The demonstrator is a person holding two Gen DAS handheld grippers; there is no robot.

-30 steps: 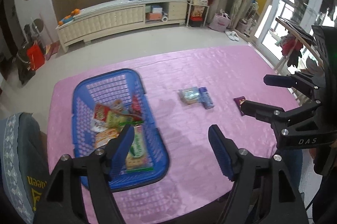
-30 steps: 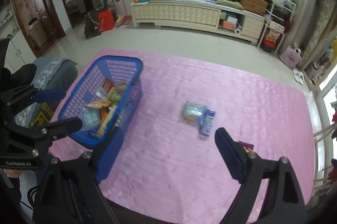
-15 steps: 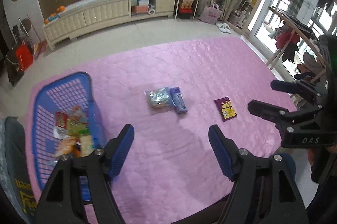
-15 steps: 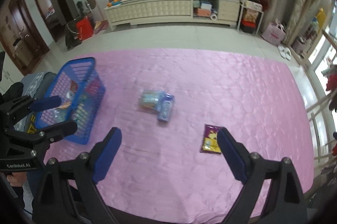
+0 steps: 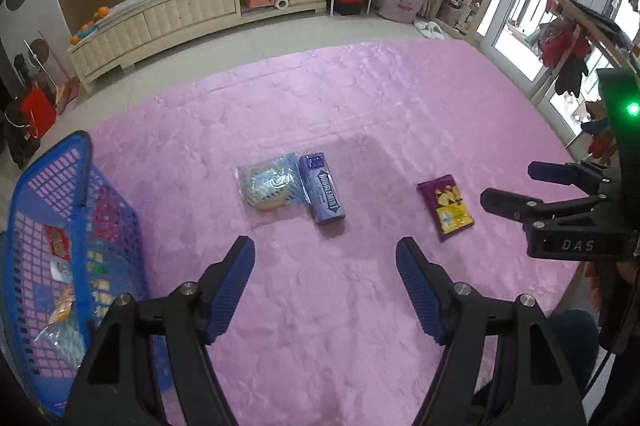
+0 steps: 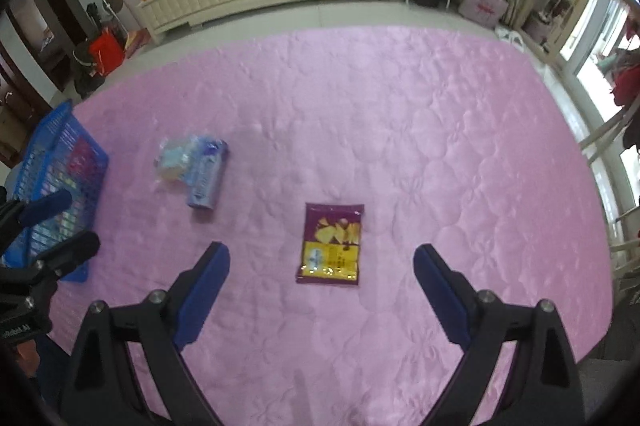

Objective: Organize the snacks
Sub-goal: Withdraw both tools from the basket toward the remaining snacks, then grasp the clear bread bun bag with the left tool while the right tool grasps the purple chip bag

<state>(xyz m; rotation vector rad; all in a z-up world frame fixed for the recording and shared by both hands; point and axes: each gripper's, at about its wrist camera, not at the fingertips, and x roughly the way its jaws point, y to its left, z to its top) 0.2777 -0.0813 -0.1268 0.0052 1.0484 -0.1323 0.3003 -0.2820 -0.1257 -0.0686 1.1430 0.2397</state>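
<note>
Both wrist views look steeply down, sharing the pink cloth (image 5: pixel 320 306).

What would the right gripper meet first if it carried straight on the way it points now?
Most likely the purple chip packet, which lies flat on the pink cloth between the open right gripper fingers' lines. Nothing else lies ahead; depth is uncertain.

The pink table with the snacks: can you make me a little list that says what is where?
surface: pink quilted cloth
basket: blue basket at the left edge, snacks already inside
loose snacks: three
clear bag: clear cookie bag, touching the purple gum pack
chip bag: purple and yellow chip bag, lying flat, apart from the other two
left gripper: open, empty, in front of the gum pack
right gripper: open, empty, chip bag lies between its fingers in its own view
</note>
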